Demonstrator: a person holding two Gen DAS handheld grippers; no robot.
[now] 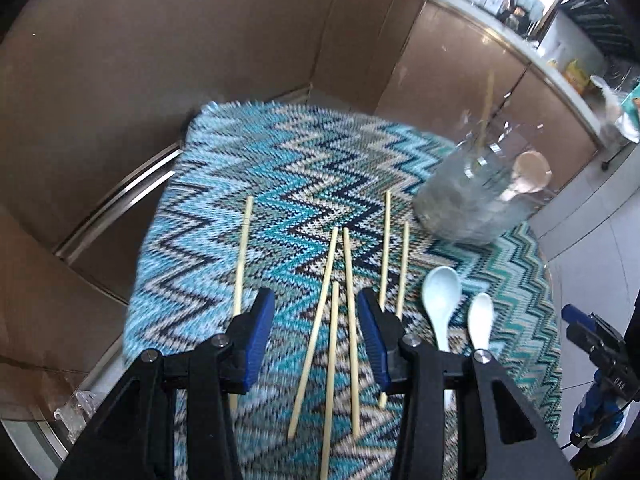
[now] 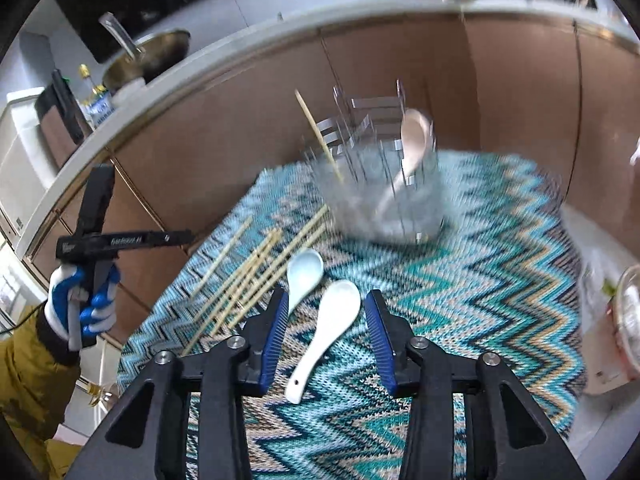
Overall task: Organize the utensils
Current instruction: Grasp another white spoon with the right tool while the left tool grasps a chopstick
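Observation:
Several wooden chopsticks (image 1: 348, 320) lie on the zigzag cloth (image 1: 280, 184); three run between the jaws of my open, empty left gripper (image 1: 316, 300). A pale blue spoon (image 1: 440, 300) and a white spoon (image 1: 480, 320) lie to its right. In the right wrist view, my open, empty right gripper (image 2: 326, 304) hovers around the white spoon (image 2: 328, 328); the blue spoon (image 2: 304, 276) and the chopsticks (image 2: 256, 276) lie left of it. A wire utensil holder (image 2: 384, 196) behind holds a pink spoon (image 2: 416, 136) and one chopstick (image 2: 316, 132). The holder also shows in the left wrist view (image 1: 472, 200).
Brown cabinet fronts (image 1: 200, 60) stand behind the table. A counter (image 2: 240, 44) above carries a pan (image 2: 152, 56) and bottles. A clear lidded cup (image 2: 628, 312) sits at the table's right edge. The gloved hand holding the left gripper (image 2: 84, 300) is at the left.

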